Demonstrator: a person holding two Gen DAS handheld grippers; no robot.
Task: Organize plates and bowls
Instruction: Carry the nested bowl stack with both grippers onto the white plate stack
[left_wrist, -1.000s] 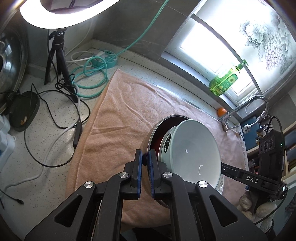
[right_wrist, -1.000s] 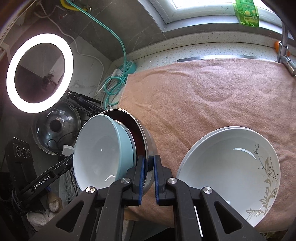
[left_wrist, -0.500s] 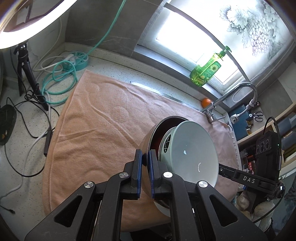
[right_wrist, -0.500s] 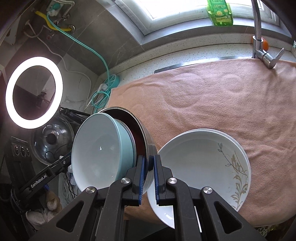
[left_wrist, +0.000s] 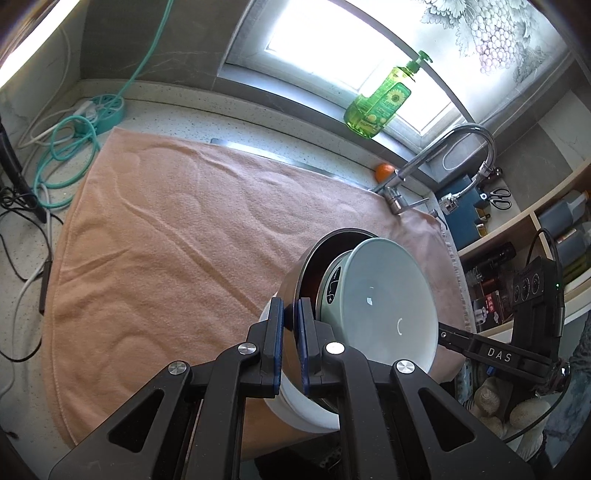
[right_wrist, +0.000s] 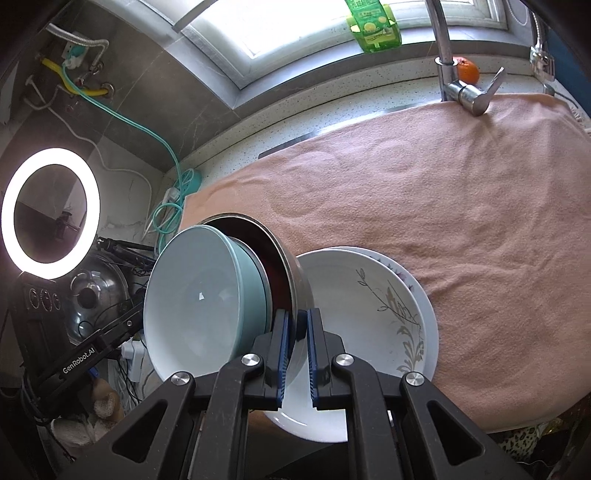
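Grippers first: the left gripper (left_wrist: 290, 343) is clamped tight on the near rim of a steel bowl (left_wrist: 295, 284), its blue pads pressing either side of the wall. The right gripper (right_wrist: 296, 354) is likewise closed on the opposite rim of that steel bowl (right_wrist: 295, 273), with only the rim's thickness between its pads. Both hold the same vessel, one to each side.

Inside the steel bowl sits a pale green bowl (right_wrist: 199, 306), nested and tipped toward the cameras; its white interior is empty. The pair hangs clear of the cloth and is evidently being carried as one stack.

Just beyond the steel bowl, as the right wrist view shows it, lie white plates with a leaf pattern (right_wrist: 376, 310); a second rim shows under the top one, so at least two are stacked. They rest on the peach towel (right_wrist: 424, 206) at its near edge. From the left wrist view a white rim shows below the steel bowl, probably these same plates.

Farther from the steel bowl, the towel is bare up to the faucet (right_wrist: 465, 92), an orange (right_wrist: 467, 70) and a green soap bottle (left_wrist: 380, 103) on the sill.

Assessment: nesting of bowls and stacking of plates appear done. Remaining, as judged: setting the bowl stack down, likely on or beside the plates.
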